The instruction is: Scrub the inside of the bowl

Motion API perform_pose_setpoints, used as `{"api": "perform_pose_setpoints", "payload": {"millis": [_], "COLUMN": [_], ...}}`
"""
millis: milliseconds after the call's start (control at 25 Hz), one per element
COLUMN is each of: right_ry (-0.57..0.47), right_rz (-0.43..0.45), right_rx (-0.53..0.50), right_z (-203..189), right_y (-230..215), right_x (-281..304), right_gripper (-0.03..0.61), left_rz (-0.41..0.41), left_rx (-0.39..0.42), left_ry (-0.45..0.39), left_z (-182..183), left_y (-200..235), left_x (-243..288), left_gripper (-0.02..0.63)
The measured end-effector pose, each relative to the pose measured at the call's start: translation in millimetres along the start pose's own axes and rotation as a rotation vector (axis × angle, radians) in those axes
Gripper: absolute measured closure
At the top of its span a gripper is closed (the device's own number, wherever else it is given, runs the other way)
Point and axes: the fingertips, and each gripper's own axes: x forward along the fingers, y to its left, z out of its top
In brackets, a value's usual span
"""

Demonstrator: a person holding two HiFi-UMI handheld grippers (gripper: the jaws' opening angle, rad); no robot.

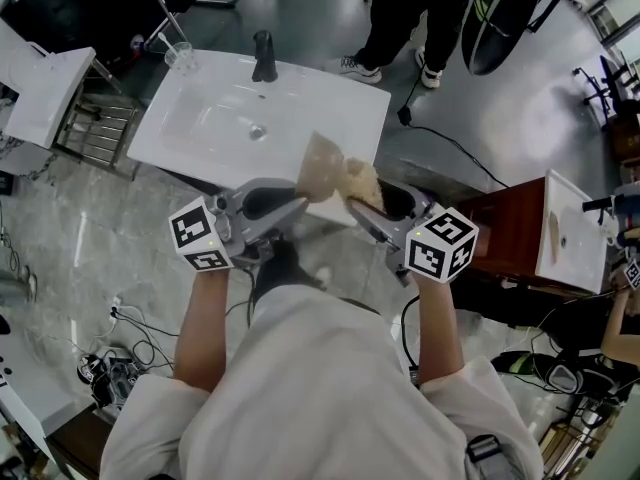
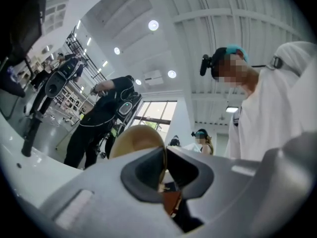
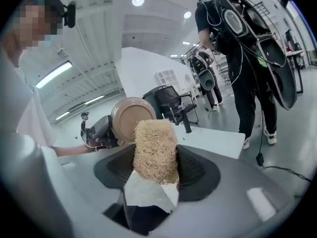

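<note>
Bowl (image 1: 322, 163) upright in left tongs (image 1: 302, 204)

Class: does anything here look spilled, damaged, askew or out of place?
Nothing stands out. The left tool grips the tipped bowl by its rim; the right tool holds the scrub pad beside it. No spill or damage shows.

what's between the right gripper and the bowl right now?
The fibrous scrub pad, clamped in the right gripper, stands in front of the bowl. This is clearest in the right gripper view, and the head view agrees.
</note>
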Motion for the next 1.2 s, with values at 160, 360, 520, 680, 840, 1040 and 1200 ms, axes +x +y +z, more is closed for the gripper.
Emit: {"api": "perform_pose_setpoints", "payload": {"millis": [160, 360, 520, 680, 840, 1040, 1200], "right_ry": [-0.024, -0.05, -0.062, -0.03, -0.017, 0.025, 0.007], "right_rz": [-0.084, -0.189, -0.253, -0.31, -0.347, -0.396, -0.394], "right_rx": [-0.107, -0.238, -0.31, -0.411, -0.481, -0.602, -0.613], "right_z": [9.8, 25.7, 37.5, 40.0, 43.8, 52.9, 63.6], "right_y": [-0.1, -3.9, -7.3, -10.6, -9.7, -4.7, -0.5], "right_x": [-2.5, -7.5, -13.7, -15.6, -17.2, -20.0, -27.3], "right_gripper": [0.325, 0.325, 0.325, 0.325, 0.325, 0.325, 0.327], "left_rz": [0.063, 0.286, 0.523, 0.68, 0.759, 0.793, 0.812], "left_rx": [0.039, 0.117, 0.295, 0.451, 0.541, 0.641, 0.706], "left_ry": [0.024, 0.046, 0.163, 0.221, 0.29, 0.321, 0.305], "left_z": [-1.3, 1.0, 1.2, 12.3, 17.4, 35.2, 50.8], "left_y": [7.2, 37.6, 61.9, 69.3, 70.4, 59.7, 49.7], "left_x": [-0.3, -9.7, -24.7, -33.8, -39.3, -38.7, -34.9], "left_gripper": [0.595, 0.595, 0.595, 0.595, 0.595, 0.595, 0.595]}}
